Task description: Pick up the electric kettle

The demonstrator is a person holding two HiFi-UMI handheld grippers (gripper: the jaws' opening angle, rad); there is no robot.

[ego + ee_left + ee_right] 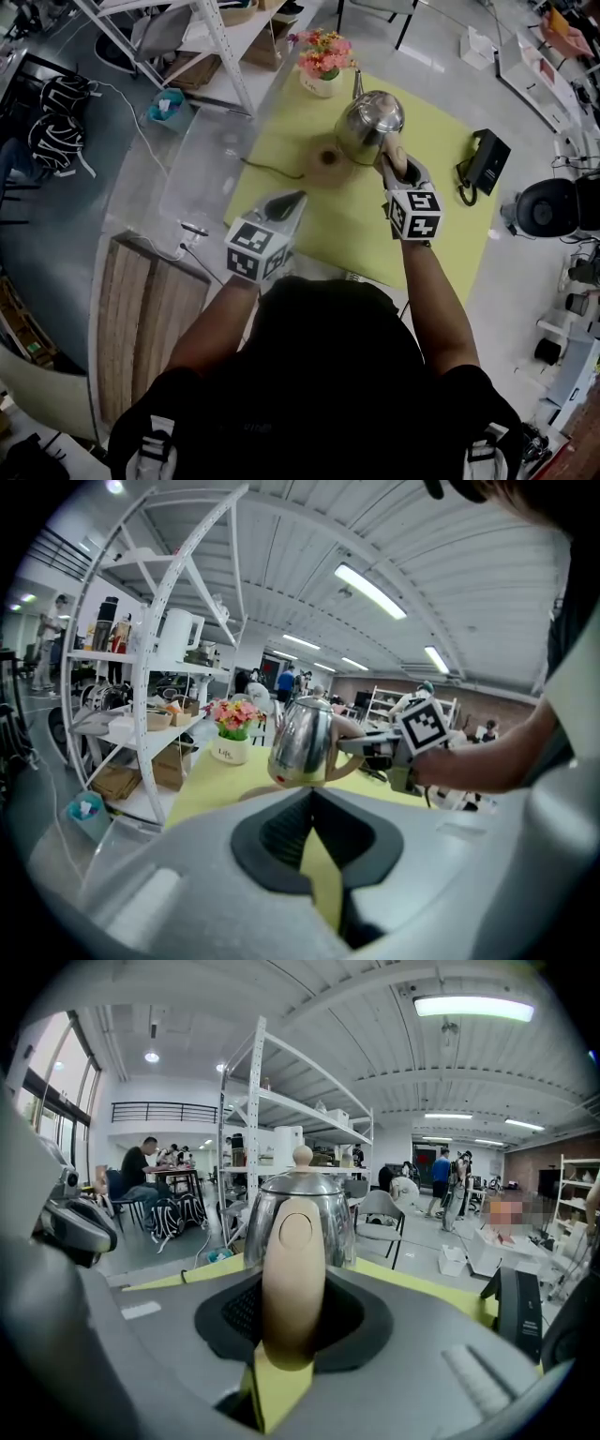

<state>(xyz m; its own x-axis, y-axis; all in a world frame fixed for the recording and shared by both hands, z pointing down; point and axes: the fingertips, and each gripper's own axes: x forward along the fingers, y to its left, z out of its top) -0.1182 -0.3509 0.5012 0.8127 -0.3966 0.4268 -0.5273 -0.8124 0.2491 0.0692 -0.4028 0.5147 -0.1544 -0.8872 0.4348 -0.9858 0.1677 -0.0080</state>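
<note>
A shiny steel electric kettle [368,120] with a beige handle [292,1269] hangs above the yellow tabletop [441,220]. My right gripper [389,156] is shut on that handle from the near side. In the left gripper view the kettle [302,742] is clear of the table. Its round tan base [328,163] lies just left of it, with a dark cord trailing left. Near the table's front left corner my left gripper [298,197] is shut and holds nothing; it points toward the kettle from some way off.
A white pot of pink flowers [322,64] stands at the table's far edge. A black desk phone [485,161] sits at the right edge. White metal shelving [141,677] stands off the table's left, and a wooden pallet [150,319] lies on the floor.
</note>
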